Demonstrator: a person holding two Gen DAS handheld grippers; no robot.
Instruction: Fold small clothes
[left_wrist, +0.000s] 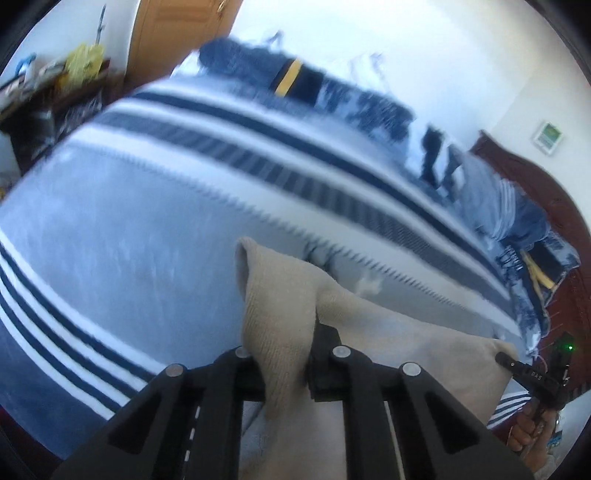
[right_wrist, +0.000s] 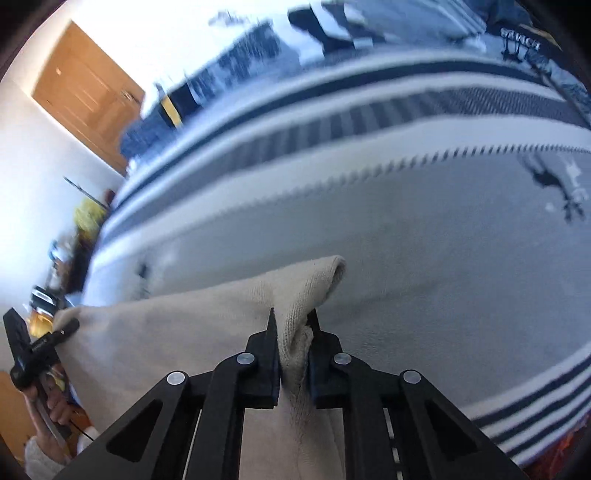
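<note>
A small beige knitted garment (left_wrist: 280, 310) hangs stretched between my two grippers above a grey, white and navy striped bed blanket (left_wrist: 147, 206). My left gripper (left_wrist: 286, 365) is shut on one ribbed corner of it, which bunches up between the black fingers. In the right wrist view my right gripper (right_wrist: 293, 354) is shut on the other corner of the beige garment (right_wrist: 184, 332). Each view shows the other gripper at the far end of the cloth: the right gripper (left_wrist: 532, 376) held in a hand, and the left gripper (right_wrist: 33, 350) held in a hand.
The striped blanket (right_wrist: 406, 240) covers the bed. Dark blue and yellow clothes (left_wrist: 295, 74) lie piled along its far side. A wooden door (right_wrist: 85, 92) and a cluttered dark table (left_wrist: 48, 96) stand beyond the bed. A dark red headboard (left_wrist: 535, 192) is on the right.
</note>
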